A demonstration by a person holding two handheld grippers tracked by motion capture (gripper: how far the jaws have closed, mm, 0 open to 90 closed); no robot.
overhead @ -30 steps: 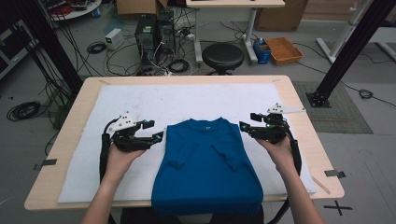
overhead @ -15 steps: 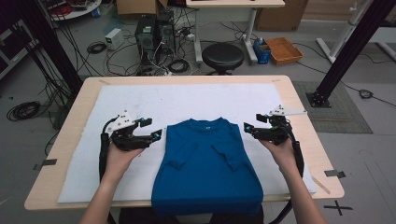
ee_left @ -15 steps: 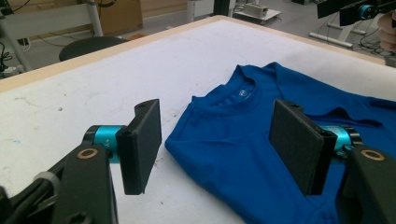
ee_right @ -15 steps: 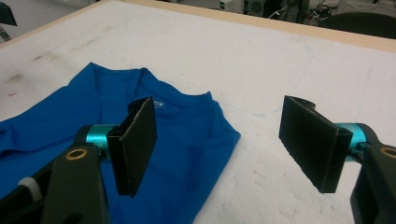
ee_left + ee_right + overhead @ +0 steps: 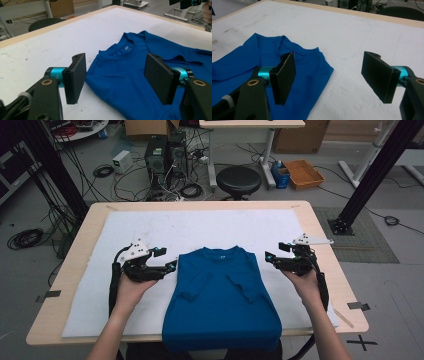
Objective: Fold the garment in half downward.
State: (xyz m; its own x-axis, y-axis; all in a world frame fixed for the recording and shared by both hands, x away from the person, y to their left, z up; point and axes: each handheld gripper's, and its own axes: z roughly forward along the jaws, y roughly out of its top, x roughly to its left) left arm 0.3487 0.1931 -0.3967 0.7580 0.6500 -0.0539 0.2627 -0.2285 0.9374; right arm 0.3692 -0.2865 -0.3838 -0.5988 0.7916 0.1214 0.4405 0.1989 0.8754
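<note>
Shirt: the blue T-shirt (image 5: 222, 302) lay on the white mat (image 5: 200, 227), sleeves folded in, hem hanging over the near worktop edge.
Left claw (image 5: 170, 266): you held it open, empty, at the left shoulder.
Right claw (image 5: 270, 258): open, empty, just off the right shoulder.
Risk: pinching only one layer, or mat with cloth, could have skewed your fold.

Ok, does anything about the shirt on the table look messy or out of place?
Mostly tidy: the blue T-shirt lies flat on the white mat, both sleeves folded in over the front. Its hem hangs over the near edge of the table.
</note>
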